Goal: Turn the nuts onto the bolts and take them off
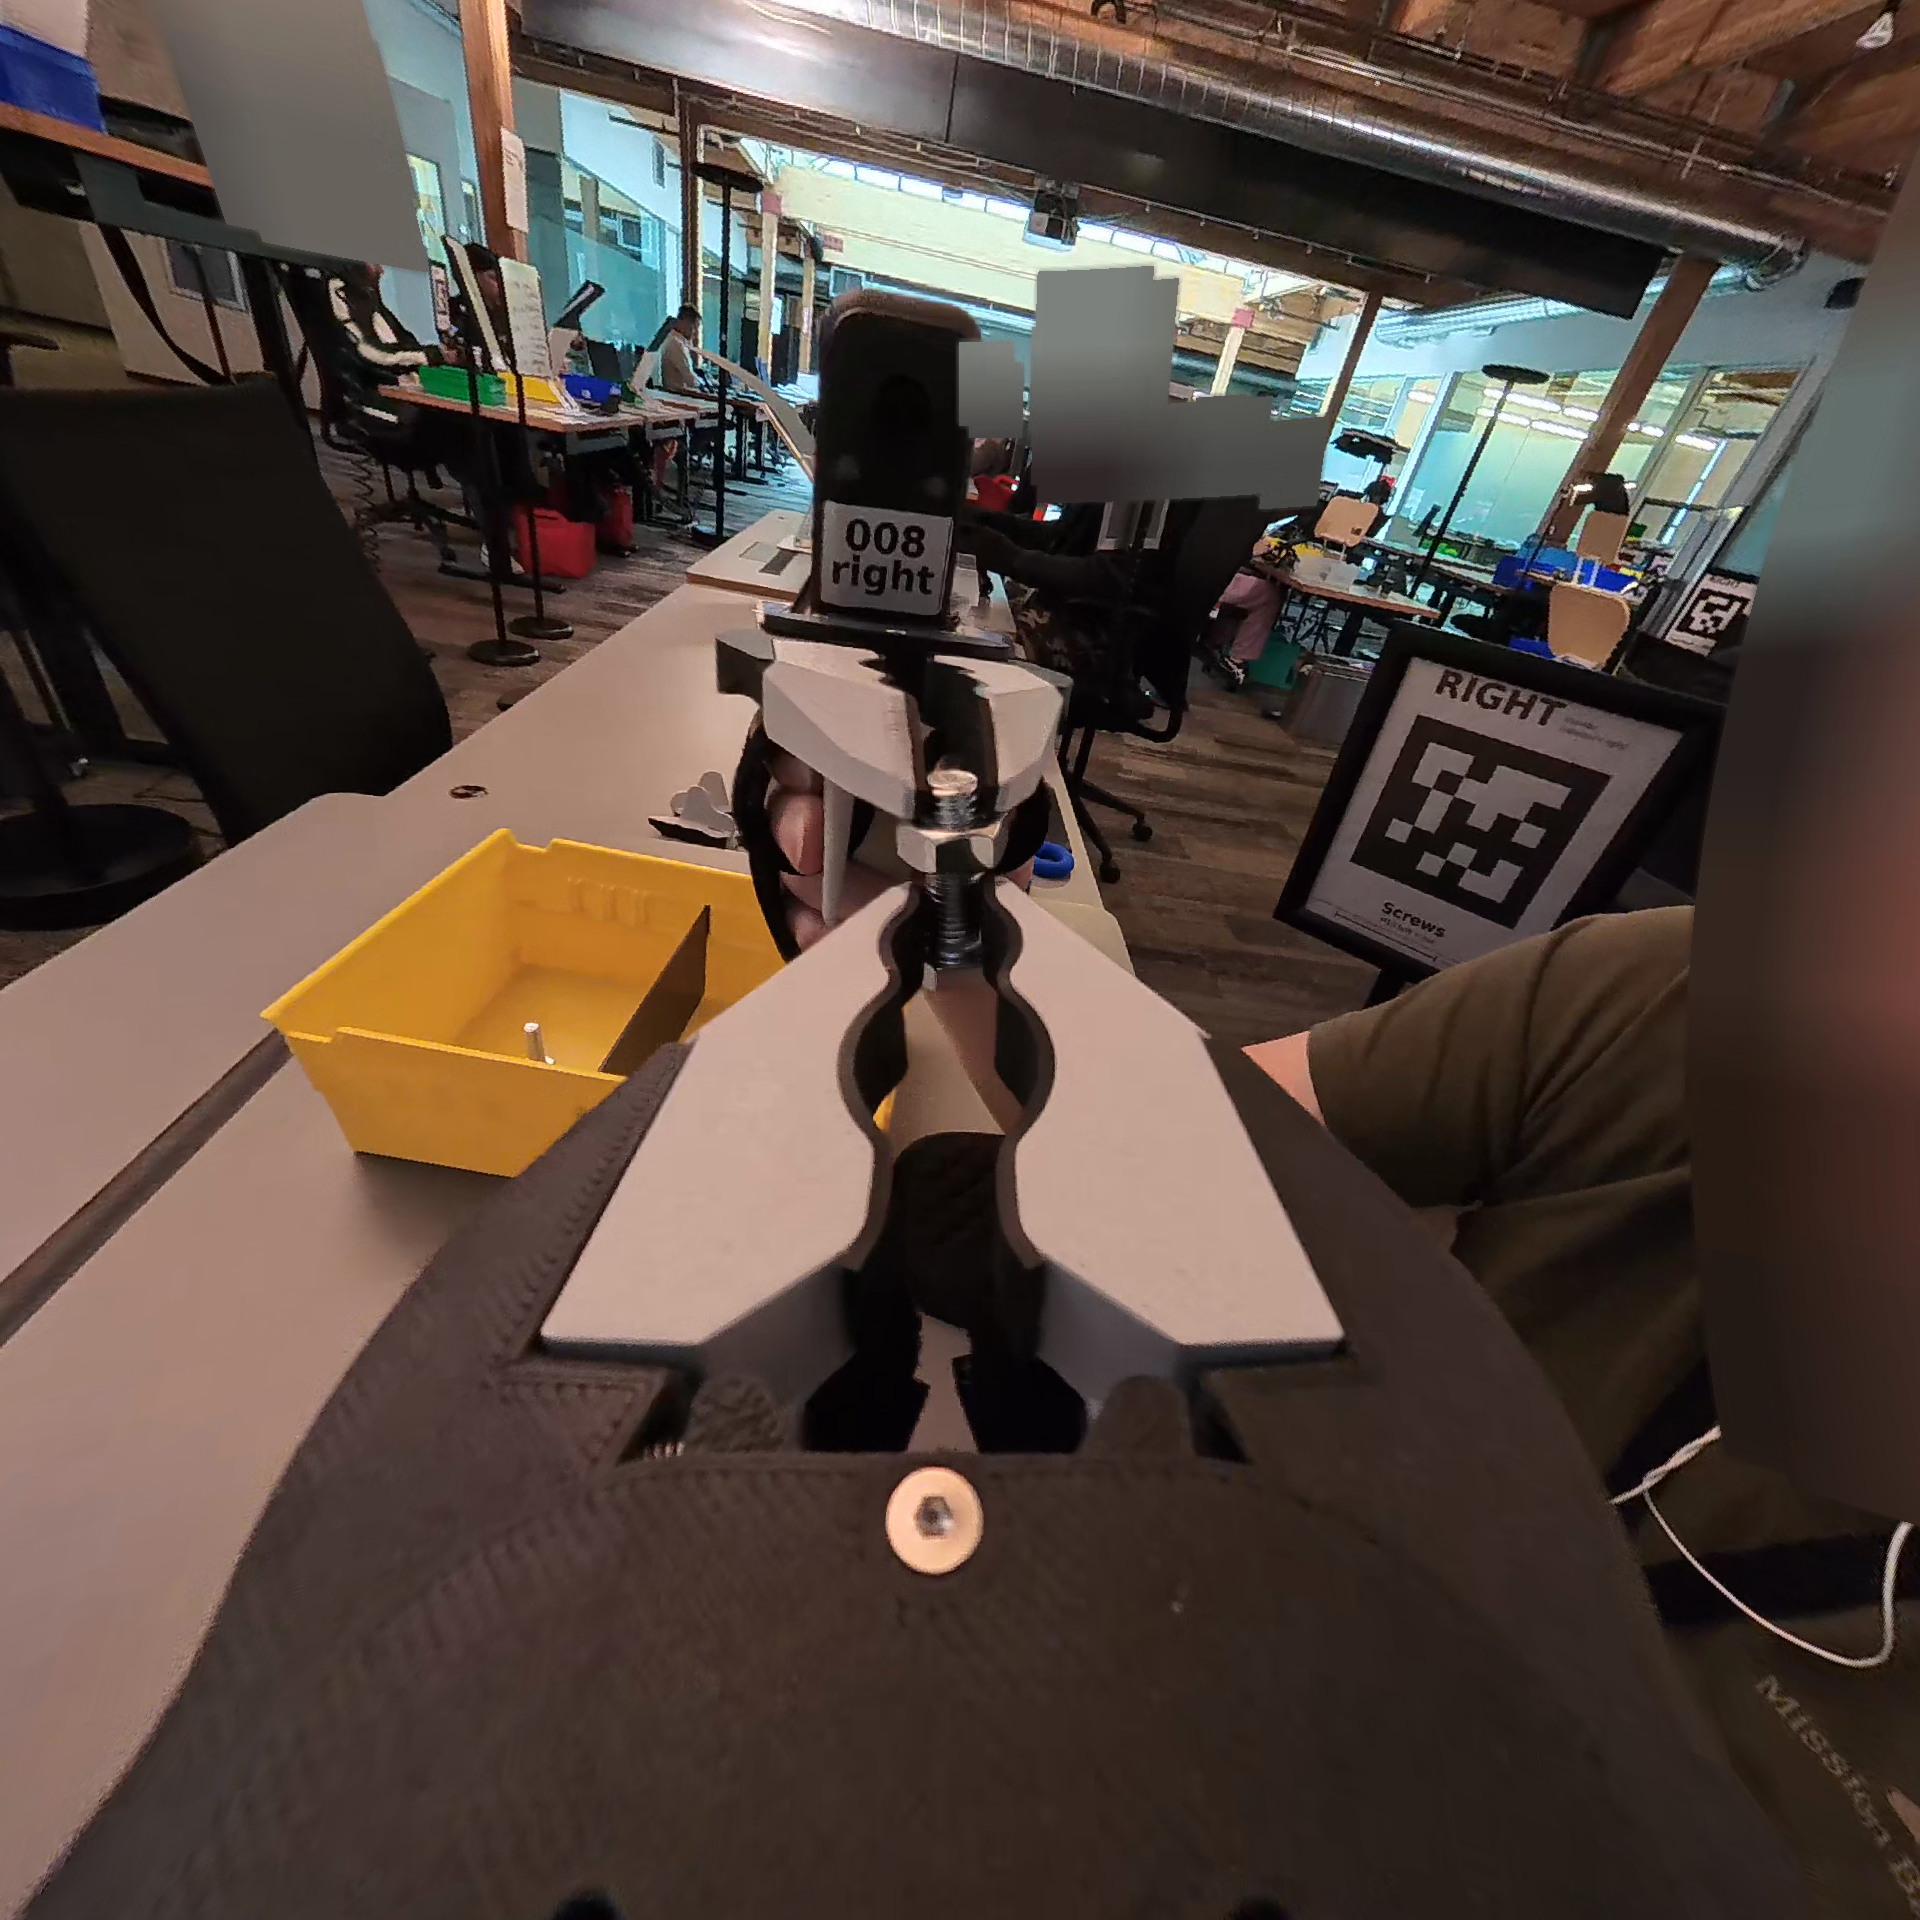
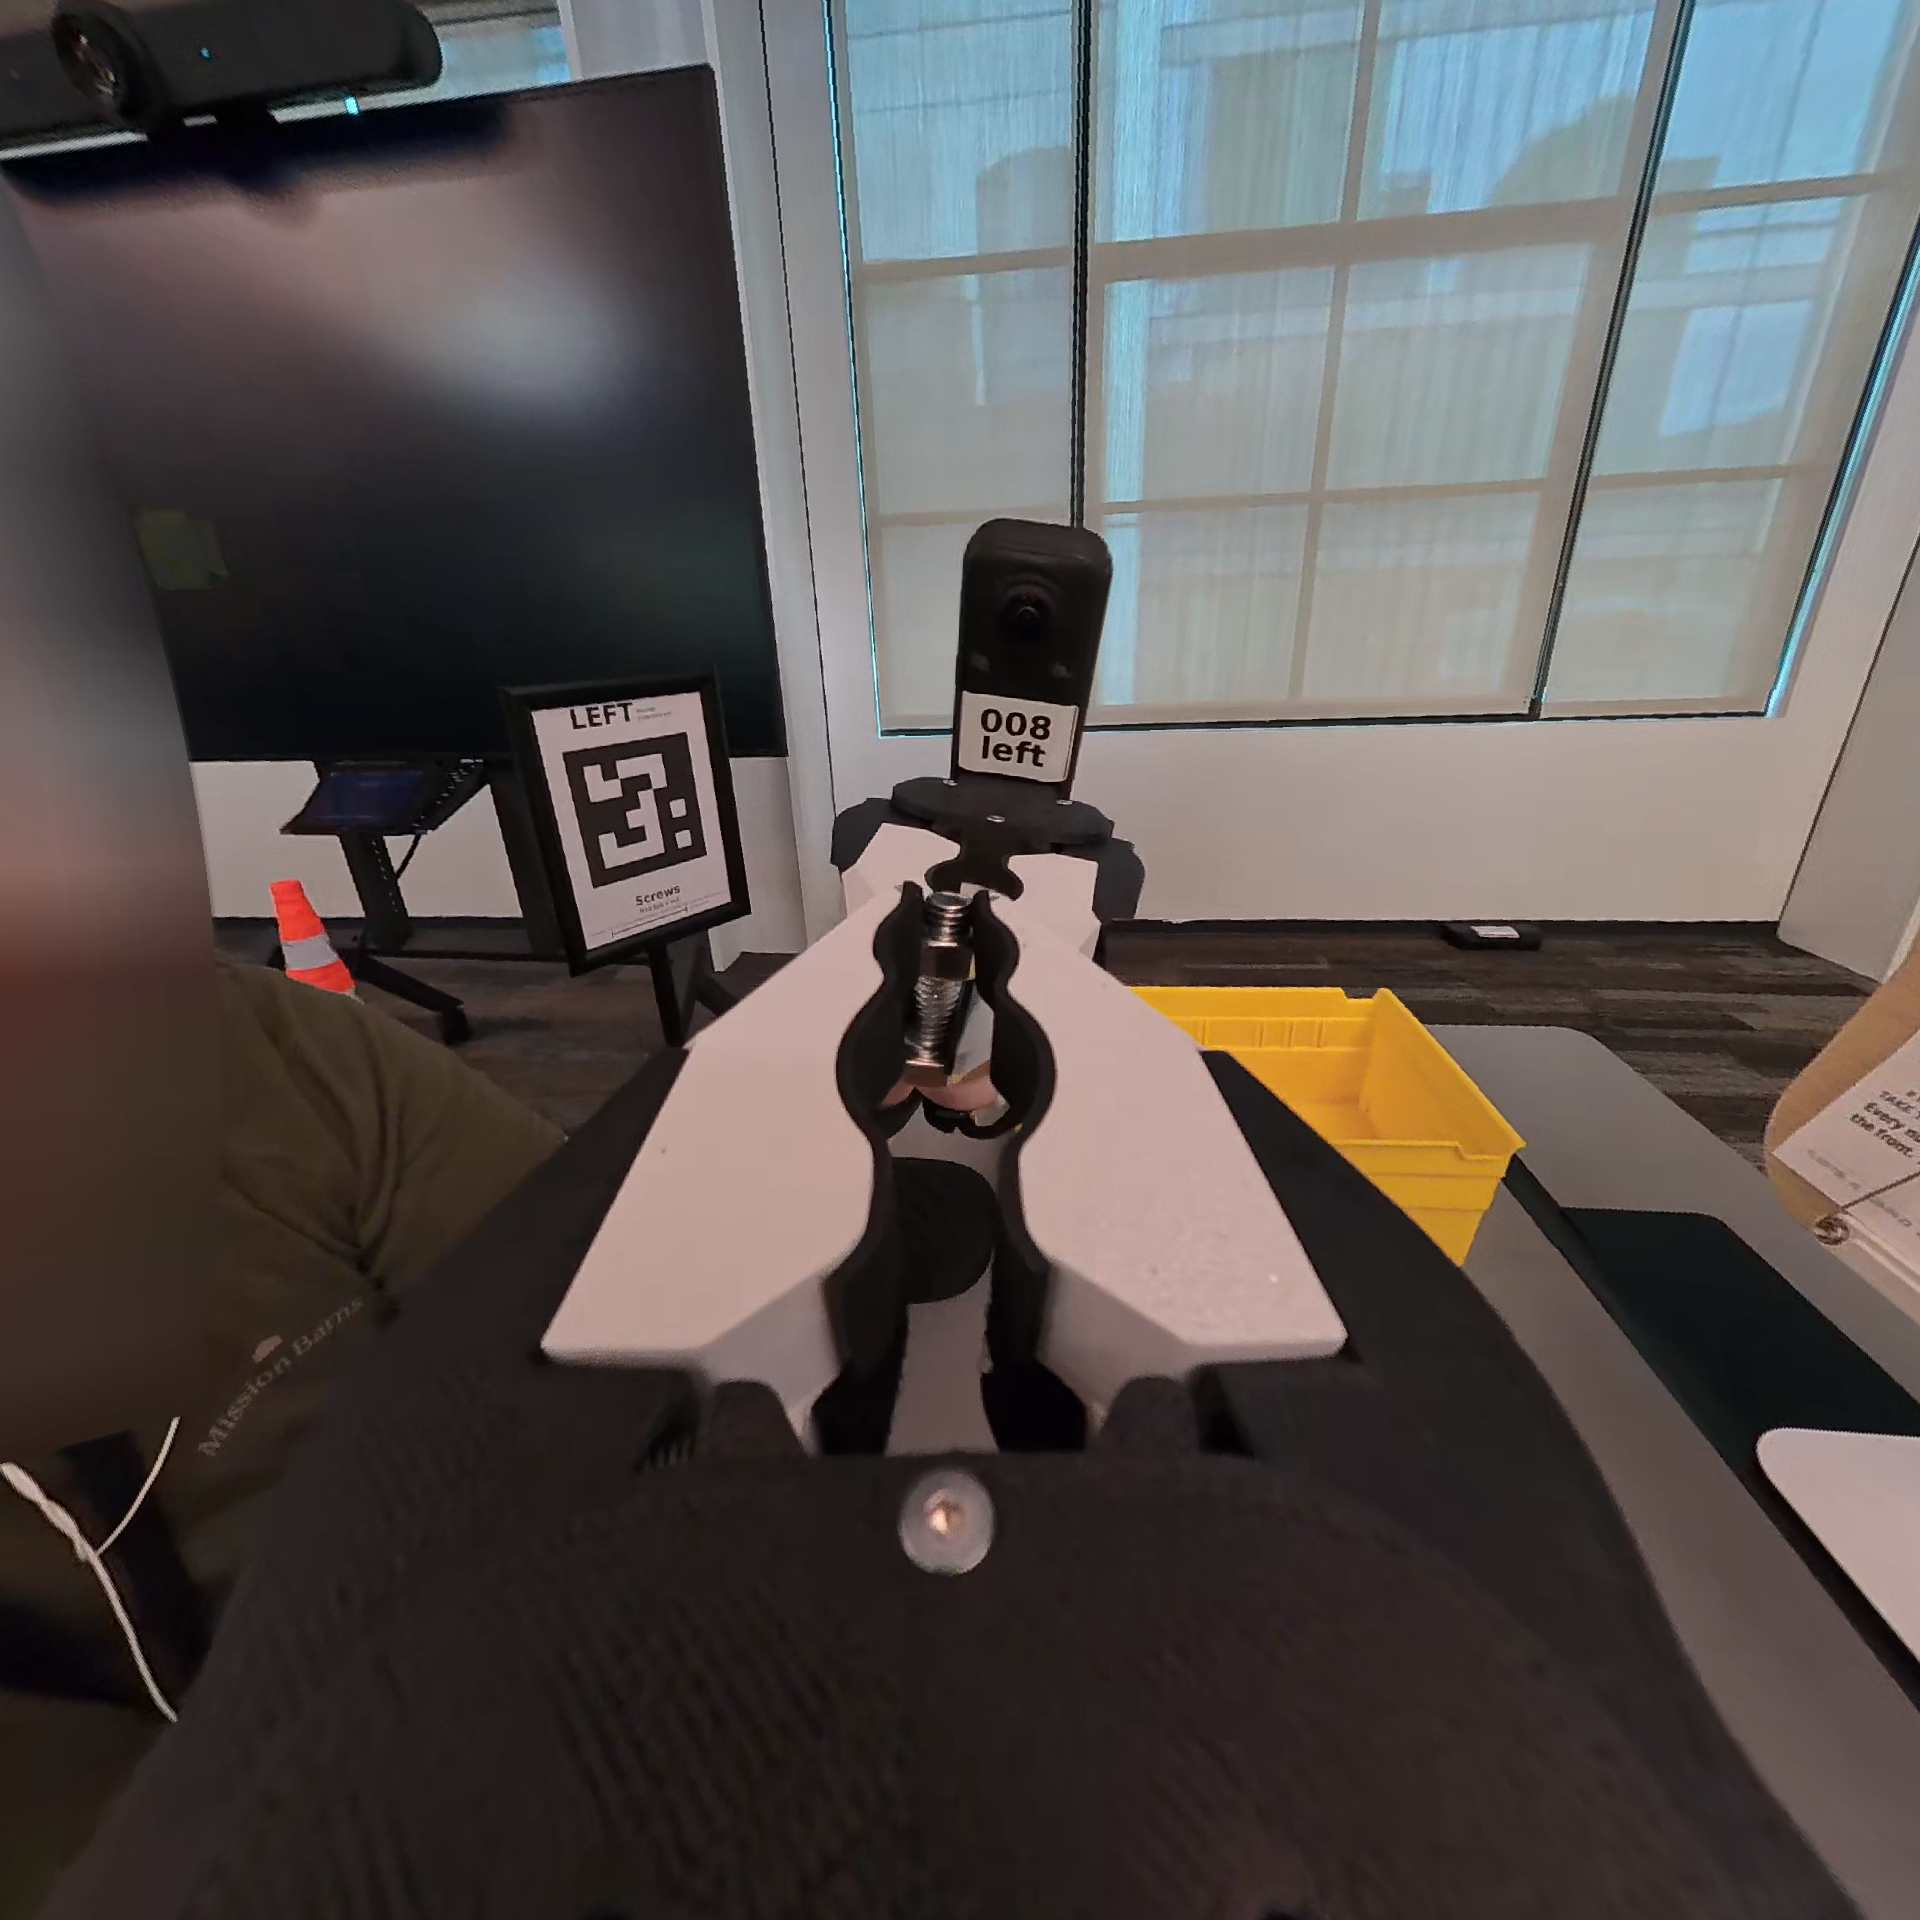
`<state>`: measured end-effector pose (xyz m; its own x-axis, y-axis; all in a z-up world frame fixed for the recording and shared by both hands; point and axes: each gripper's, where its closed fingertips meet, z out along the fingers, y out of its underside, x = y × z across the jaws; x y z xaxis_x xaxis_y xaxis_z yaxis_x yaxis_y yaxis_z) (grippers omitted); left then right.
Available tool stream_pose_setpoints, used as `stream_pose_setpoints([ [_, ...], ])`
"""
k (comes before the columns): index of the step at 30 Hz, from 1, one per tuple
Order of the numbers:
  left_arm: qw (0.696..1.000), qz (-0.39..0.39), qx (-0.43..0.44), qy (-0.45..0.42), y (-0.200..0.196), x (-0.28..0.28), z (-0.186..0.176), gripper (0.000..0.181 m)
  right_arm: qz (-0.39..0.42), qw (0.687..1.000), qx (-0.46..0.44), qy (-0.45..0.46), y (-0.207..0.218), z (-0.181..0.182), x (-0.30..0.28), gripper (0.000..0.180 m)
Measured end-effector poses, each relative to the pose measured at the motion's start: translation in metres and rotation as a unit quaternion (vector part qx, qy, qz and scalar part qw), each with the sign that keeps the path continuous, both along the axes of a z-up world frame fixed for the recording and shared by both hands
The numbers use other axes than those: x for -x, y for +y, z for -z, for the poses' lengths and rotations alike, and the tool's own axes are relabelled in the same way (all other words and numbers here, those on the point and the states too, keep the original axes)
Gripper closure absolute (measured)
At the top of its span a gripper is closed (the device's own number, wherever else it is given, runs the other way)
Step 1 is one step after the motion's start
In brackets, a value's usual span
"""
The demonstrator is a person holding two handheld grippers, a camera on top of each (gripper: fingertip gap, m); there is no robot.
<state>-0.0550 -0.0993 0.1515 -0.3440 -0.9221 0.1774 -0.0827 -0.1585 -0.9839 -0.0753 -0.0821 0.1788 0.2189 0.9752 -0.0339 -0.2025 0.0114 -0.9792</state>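
A silver bolt with a hex nut on its thread is held in the air between my two grippers, which face each other tip to tip. My left gripper is shut on the bolt's shank just below the nut. My right gripper comes from the far side, its jaws closed at the nut and the thread end. In the right wrist view the bolt and the nut lie between the fingers of my right gripper, with my left gripper just beyond.
A yellow bin stands on the grey table to the left, with a black divider and one upright bolt inside; it also shows in the right wrist view. Framed marker signs stand off the table. A person's sleeve is close by. My two grippers' fingertips are within a few centimetres of each other.
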Motion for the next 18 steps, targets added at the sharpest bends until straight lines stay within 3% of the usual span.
stream_pose_setpoints([
  [4, 0.999, -0.023, -0.04, -0.01, 0.002, 0.001, -0.005, 0.173, 0.007, 1.0, -0.015, 0.022, -0.001, -0.007, -0.001, 0.17],
  [9, 0.996, -0.05, -0.065, -0.027, 0.005, 0.004, -0.012, 0.173, -0.006, 0.999, 0.001, 0.042, -0.004, -0.012, -0.002, 0.144],
  [18, 0.998, -0.034, -0.047, -0.028, 0.002, 0.005, -0.012, 0.173, 0.053, 0.998, -0.01, 0.038, 0.014, -0.009, -0.017, 0.146],
])
